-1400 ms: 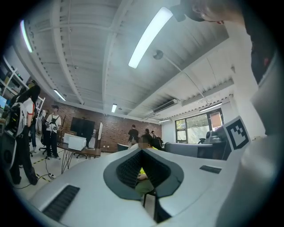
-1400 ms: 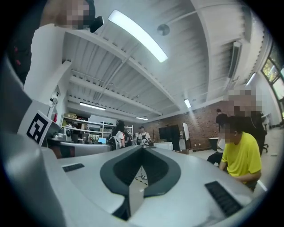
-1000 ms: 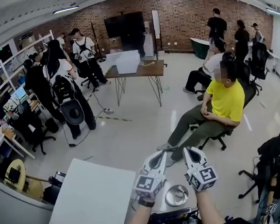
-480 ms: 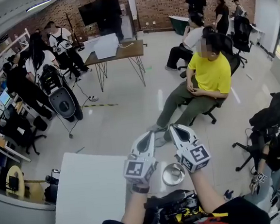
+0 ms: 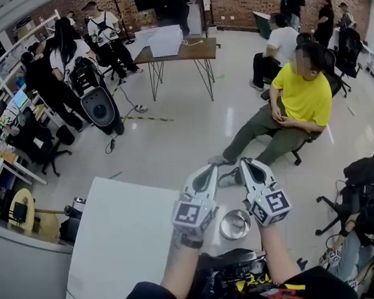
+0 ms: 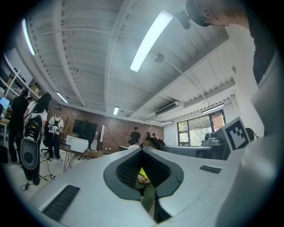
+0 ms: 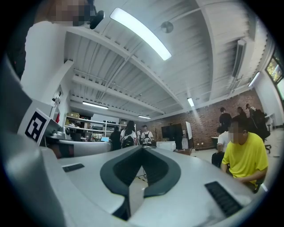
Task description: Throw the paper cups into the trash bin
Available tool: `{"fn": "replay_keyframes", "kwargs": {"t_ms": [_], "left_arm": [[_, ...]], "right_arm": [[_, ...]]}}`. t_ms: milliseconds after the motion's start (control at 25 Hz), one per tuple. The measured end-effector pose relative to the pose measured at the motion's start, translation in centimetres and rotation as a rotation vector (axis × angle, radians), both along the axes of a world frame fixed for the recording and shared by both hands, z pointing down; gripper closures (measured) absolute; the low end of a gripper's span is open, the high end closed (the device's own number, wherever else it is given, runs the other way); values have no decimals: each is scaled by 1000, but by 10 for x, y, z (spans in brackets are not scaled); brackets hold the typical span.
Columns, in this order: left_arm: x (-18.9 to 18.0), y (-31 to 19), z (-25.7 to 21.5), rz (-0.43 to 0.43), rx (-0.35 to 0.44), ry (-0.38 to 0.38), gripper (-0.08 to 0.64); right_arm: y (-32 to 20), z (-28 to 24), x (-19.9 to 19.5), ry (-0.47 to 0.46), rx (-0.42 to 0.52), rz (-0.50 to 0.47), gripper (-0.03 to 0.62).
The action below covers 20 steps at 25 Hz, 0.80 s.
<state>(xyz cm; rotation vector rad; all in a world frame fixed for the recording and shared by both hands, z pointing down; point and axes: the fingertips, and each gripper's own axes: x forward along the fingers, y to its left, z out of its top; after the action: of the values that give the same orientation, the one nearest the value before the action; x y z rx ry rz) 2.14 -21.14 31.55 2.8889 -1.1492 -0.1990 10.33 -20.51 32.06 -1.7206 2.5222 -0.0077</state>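
Where the white table ends at its right edge, the left claw and right claw are held side by side over the floor, close together. Left claw: jaws together, nothing between them. Right claw: fully closed, likewise holding nothing. A round metal trash bin stands on the floor just right of the table, below and between the two claws. A seated person in a yellow shirt is well beyond the table, to its right.
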Motion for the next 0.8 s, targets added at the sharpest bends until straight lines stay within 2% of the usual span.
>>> {"fn": "replay_keyframes", "kwargs": {"t_ms": [320,480,560,800], "left_arm": [[-21,9,12,-53,-38,-34,557],[-9,14,7,-49,-46,-2,557],[-8,13,5,-36,-40,-16,557],[-12,14,19,-34,-85,-25,557]], "right_arm": [[3,7,-25,13,-13,-42,591],[7,0,-16,30,-4,-52,591],[1,-1,-14,15,-5,-50,591],[6,22,-7,0,-72,-36,591]]}}
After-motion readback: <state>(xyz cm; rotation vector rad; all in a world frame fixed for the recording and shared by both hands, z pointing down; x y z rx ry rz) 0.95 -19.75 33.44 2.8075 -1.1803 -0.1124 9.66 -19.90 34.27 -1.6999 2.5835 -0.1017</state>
